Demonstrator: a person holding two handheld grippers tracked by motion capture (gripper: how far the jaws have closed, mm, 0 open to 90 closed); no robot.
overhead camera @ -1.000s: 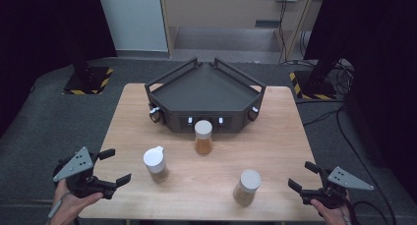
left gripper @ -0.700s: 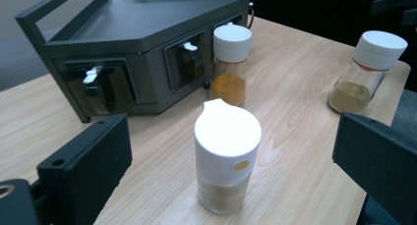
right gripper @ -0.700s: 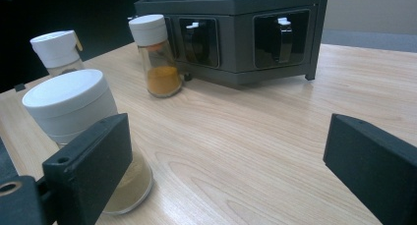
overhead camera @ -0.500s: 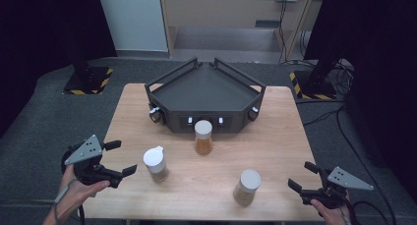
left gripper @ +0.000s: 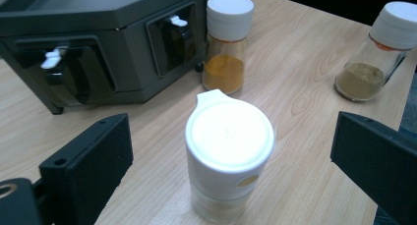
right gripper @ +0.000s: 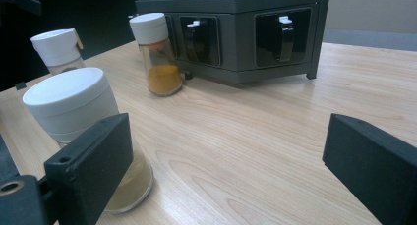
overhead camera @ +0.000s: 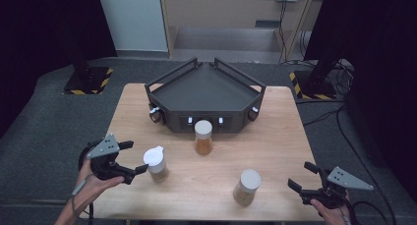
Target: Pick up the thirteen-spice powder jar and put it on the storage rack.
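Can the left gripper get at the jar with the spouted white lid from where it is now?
Probably yes: the left gripper is open beside the jar, which stands upright between its jaws with bare table on either side.

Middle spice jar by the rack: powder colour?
Orange-yellow powder in the middle spice jar, under a white cap; clearest in the left gripper view.

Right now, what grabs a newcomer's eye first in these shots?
The black three-sided rack with side handles stands at the table's far middle. Three white-capped spice jars stand before it: an orange-powder jar touching its front, a flip-cap jar near left, a tan-powder jar near right. The left gripper frames the flip-cap jar, jaws open; the right gripper waits open at the near right edge.
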